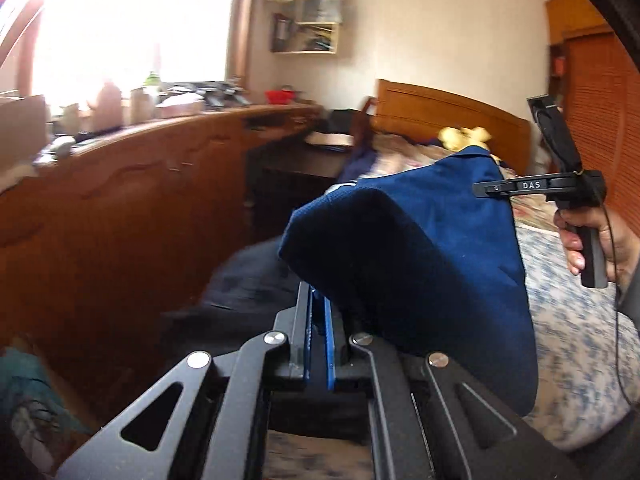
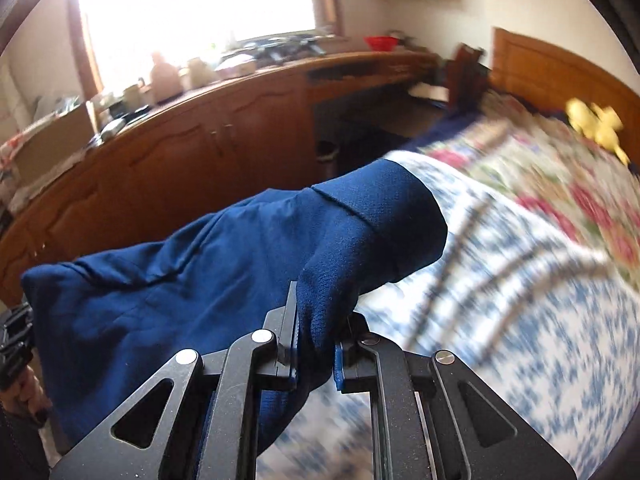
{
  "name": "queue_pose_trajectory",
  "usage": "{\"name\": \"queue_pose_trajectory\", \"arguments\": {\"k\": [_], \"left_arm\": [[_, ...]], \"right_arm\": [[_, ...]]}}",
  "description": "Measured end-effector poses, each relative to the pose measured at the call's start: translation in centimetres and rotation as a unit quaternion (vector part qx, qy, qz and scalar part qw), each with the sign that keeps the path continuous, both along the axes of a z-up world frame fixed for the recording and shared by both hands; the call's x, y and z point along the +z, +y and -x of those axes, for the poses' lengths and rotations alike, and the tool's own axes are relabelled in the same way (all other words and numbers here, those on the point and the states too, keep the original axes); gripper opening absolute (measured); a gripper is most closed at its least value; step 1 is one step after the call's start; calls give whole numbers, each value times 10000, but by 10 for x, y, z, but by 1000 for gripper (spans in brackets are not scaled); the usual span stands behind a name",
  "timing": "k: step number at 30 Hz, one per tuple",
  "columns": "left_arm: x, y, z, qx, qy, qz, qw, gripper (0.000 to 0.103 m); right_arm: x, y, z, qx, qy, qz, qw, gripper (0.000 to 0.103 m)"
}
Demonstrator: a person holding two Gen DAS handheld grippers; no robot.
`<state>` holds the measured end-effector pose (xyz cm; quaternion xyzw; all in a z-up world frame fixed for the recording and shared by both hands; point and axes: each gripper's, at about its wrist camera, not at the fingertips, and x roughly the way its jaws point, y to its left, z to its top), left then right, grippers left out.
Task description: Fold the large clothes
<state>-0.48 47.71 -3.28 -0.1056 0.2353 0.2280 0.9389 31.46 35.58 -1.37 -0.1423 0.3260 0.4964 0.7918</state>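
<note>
Pinching soft navy knit garment [image 2: 224,264], probably ribbed-cuffed: left tongs [image 1: 318,320], right tongs [image 2: 316,332].

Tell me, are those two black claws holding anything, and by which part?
Both grip one dark blue cloth garment. The right gripper pinches it beside a hemmed cuff; the left gripper pinches a thick folded edge.

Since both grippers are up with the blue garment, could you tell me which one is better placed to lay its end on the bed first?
Probably right. The right gripper grips the cuff over the bed; the left gripper hangs beside it, by the cabinets.
</note>
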Motion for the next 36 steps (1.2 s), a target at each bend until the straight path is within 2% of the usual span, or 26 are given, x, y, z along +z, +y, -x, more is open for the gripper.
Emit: {"name": "queue_pose_trajectory", "arguments": {"k": [6,11,14,15,16,18,21,28,36], "left_arm": [[-15,44,27,508,261,-280,9980,4],[-53,69,28,804,553,-3,9952,4],[-63,72,30,915,584,108,9940,4],[-65,69,29,927,627,103,9937,4],[-63,70,31,935,648,97,9935,4],[-59,65,31,926,548,162,9941,6],[-46,52,44,958,425,102,9944,12],[-5,22,53,731,241,-183,9969,29],[39,-31,43,247,57,-398,9989,36]], "right_arm": [[-5,88,28,138,-146,92,9998,10],[-36,122,45,155,-235,498,9984,11],[-51,122,45,50,-6,459,9989,19],[-52,121,45,58,8,488,9988,28],[-54,119,46,67,1,532,9986,40],[-53,113,50,101,-134,607,9980,50],[-46,93,61,248,-221,487,9983,54],[-27,22,95,422,-290,122,9986,56],[15,-69,121,350,-643,-279,9969,56]]}}
